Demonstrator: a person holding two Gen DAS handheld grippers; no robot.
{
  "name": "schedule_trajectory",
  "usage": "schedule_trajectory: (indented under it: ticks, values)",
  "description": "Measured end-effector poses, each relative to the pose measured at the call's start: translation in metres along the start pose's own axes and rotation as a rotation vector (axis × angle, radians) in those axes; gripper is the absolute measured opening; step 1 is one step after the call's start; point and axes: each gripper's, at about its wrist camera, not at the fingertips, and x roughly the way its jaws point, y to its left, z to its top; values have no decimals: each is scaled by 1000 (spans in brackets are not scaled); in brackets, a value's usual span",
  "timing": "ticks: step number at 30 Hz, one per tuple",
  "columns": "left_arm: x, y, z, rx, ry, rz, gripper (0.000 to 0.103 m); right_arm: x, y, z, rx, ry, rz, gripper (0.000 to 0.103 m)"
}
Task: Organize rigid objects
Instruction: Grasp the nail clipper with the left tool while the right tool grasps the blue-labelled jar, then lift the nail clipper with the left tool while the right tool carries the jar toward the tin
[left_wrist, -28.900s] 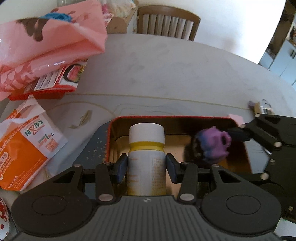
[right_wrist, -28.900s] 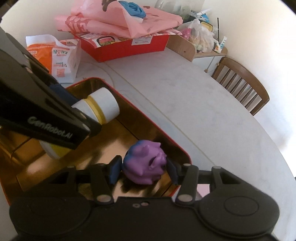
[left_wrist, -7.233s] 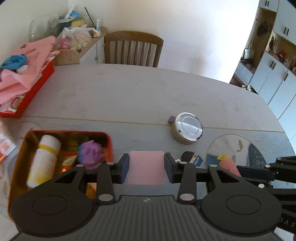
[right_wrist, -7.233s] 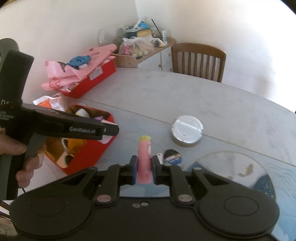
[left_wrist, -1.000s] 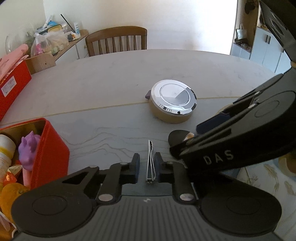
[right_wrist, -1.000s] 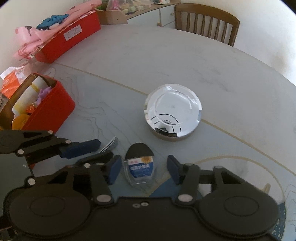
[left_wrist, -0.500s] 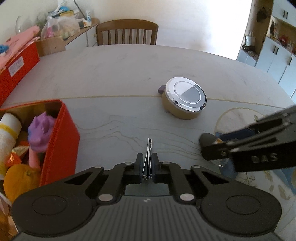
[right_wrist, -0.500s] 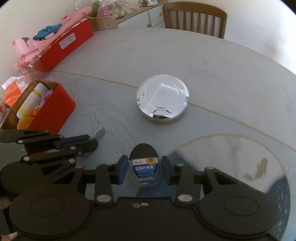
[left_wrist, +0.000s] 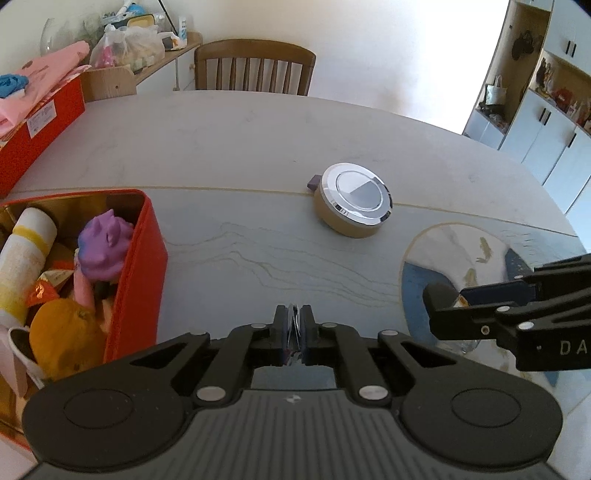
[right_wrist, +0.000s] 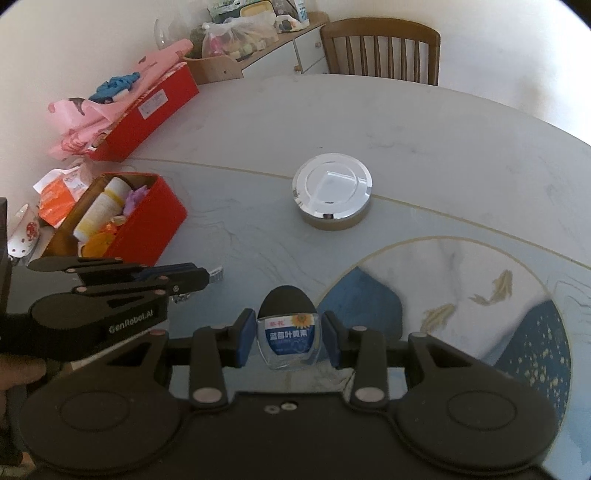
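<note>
Right hand-held gripper (right_wrist: 289, 341) clamps a blue-labelled bottle (right_wrist: 288, 341) (Chinese print); left hand-held gripper (left_wrist: 294, 326), marked "GenRobot.AI", pinches a metal clip (left_wrist: 294, 325).

A home dining room, going by the large pale marble-patterned dining table (left_wrist: 236, 155) that fills both views. A slatted wooden chair (left_wrist: 255, 68) stands at the table's far edge, a low sideboard (right_wrist: 273, 51) cluttered with bags and bottles stands beside that chair, and white cupboards with open shelves (left_wrist: 550, 122) line the wall off the table's right end.
</note>
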Motion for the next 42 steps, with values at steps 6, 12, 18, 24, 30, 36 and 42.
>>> schedule_trajectory:
  ticks: [6,12,18,24,30,36,42]
  values:
    - [-13,5,-4,2,-1,-15,1,-8,8,-8,9,-11,9,38]
    - [-21,4,-14,48,9,-14,2,-14,12,-19,22,-11,20,38]
    - [-19,-1,-23,66,36,-43,19,-17,14,-30,38,-7,25,38]
    - [-11,-9,-35,81,63,-25,54,-21,8,-40,55,0,21,38]
    - [-2,-10,-41,81,78,9,46,-22,2,-46,65,8,15,38]
    - [-2,-16,-41,104,68,27,16,-22,1,-48,63,12,18,38]
    - [-3,-16,-38,103,69,40,11,-22,1,-48,57,9,24,38]
